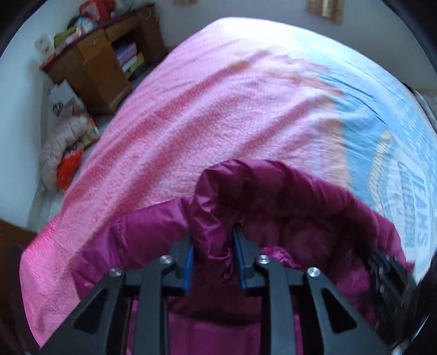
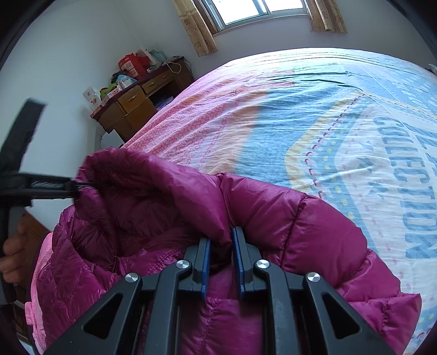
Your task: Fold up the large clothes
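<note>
A magenta down jacket (image 2: 169,207) lies bunched at the near edge of the bed, its quilted shell puffed up in a ridge across the front of both views. Under it, the bedspread (image 2: 314,114) runs pink on the left and turns to blue with big printed lettering on the right.

The right gripper (image 2: 220,243) has its two blue-padded fingers drawn close together, and a fold of the jacket's edge is pinched tight between them. The fabric rises just above the fingertips and drapes away on either side.

The left gripper (image 1: 212,234) is likewise clamped on the jacket: a thick vertical pleat of the shiny magenta cloth fills the gap between its blue pads (image 1: 189,262), pressed on both sides. In the right wrist view that same gripper comes in from the left edge, biting the raised hood-like end of the jacket, with a person's hand (image 2: 12,254) on its handle below.

In the left wrist view the right gripper shows dimly at the far right, blurred, buried in the jacket's edge.

Beyond the bed a wooden desk (image 2: 136,106) stands against the white wall, cluttered on top with boxes and bags. A window (image 2: 259,11) with yellowish curtains (image 2: 196,30) sits above the far side of the bed.
</note>
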Tool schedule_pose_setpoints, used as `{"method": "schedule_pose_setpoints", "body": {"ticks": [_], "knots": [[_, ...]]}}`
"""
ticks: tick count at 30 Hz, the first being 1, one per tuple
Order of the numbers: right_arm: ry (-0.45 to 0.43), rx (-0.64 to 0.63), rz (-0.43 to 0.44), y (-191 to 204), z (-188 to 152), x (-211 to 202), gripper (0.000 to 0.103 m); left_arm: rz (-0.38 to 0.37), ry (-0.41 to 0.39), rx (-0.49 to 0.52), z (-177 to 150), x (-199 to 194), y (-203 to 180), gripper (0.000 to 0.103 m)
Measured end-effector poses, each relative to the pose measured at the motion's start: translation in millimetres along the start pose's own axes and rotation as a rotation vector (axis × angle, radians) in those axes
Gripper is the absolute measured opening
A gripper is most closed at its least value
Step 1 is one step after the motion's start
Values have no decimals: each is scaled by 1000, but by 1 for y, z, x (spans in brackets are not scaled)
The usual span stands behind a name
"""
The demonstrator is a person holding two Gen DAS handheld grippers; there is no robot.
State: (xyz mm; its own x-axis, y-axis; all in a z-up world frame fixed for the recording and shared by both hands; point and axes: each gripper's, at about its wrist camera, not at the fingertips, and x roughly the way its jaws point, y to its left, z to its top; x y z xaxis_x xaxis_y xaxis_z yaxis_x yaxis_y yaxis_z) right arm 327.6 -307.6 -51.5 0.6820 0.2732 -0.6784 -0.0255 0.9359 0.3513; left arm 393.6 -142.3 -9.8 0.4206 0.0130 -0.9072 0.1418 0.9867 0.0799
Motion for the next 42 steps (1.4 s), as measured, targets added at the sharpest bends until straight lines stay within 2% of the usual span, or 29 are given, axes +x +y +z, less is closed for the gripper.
{"method": "schedule_pose_setpoints", "body": {"ticks": [5,7,9,11,13,14,15,16,18,20,23,25,27,29,30,33,35,37,40,41,42], "knots": [[-3,0,0,0,0,0,16,36,15,28,-18,12,14,26],[-3,1,0,0,0,0,16,28,10,29,-24,17,20,17],[-4,1,1,0,0,1,16,-23,-36,21,-30,11,27,16],[-4,2,1,-1,0,1,16,-23,-122,18,-36,1,35,15],[-3,5,1,-1,0,1,16,12,-173,22,-39,6,39,22],[-3,9,2,-2,0,1,16,44,-164,21,-41,18,40,25],[-3,11,4,-3,1,0,16,64,-146,15,-44,29,39,34],[-4,9,3,-2,0,0,16,90,-167,5,-47,39,38,43],[-3,13,-1,-3,1,-1,16,141,-234,-9,-51,38,34,53],[6,20,-2,-4,0,-3,16,143,-245,-23,-52,37,34,54],[42,29,-14,-7,-3,-12,16,92,-241,-77,-53,37,46,62],[57,25,-56,-8,-8,-26,16,53,-238,-109,-55,37,53,65],[56,45,-103,-12,-10,-39,16,50,-244,-116,-55,36,54,65],[-16,77,-191,-8,-5,-61,16,69,-253,-114,-56,35,50,66],[-75,91,-189,-1,3,-73,16,76,-255,-115,-56,35,49,66],[-144,119,-100,23,30,-74,16,76,-257,-117,-58,37,48,67],[-113,112,-46,44,49,-50,16,68,-259,-122,-59,37,48,67],[-60,70,-73,62,56,-18,16,63,-260,-125,-59,36,48,68],[94,56,-51,67,34,20,16,44,-263,-133,-63,35,56,70],[150,26,-69,67,20,31,17,32,-263,-135,-63,36,58,71],[132,-14,-53,67,8,30,16,24,-262,-136,-63,36,58,72]]}}
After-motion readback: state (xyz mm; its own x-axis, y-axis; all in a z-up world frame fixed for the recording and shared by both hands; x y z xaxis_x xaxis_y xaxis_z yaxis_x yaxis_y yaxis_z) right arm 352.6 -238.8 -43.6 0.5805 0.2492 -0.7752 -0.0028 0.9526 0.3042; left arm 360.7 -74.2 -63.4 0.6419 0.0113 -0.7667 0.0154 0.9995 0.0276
